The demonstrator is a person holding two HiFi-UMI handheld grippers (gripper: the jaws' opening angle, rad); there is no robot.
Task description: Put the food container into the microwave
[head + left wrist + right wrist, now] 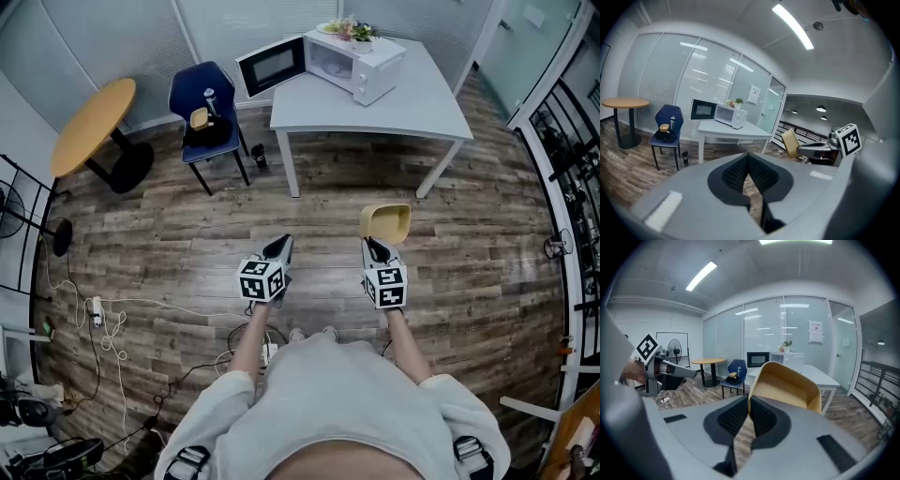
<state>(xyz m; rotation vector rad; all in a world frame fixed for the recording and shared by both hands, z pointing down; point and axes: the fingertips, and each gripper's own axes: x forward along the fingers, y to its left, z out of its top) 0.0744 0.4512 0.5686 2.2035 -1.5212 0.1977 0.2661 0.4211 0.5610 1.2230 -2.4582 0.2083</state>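
Observation:
A tan food container [386, 222] hangs in the air in front of me, its open side tilted toward me, with my right gripper [377, 246] shut on its rim. In the right gripper view the container [787, 385] rises from between the closed jaws. My left gripper [279, 247] is shut and holds nothing; its pads [757, 174] meet. The white microwave [353, 64] stands on the white table [412, 108] ahead, its door [273, 66] swung wide open to the left. It also shows far off as the microwave [731, 115] in the left gripper view.
A blue chair [208, 117] with a bag, a bottle and a small cup stands left of the table. A round wooden table [92, 125] is further left. Plants and a plate sit on the microwave. Cables [112, 328] lie on the wood floor at the left. Railings run along the right.

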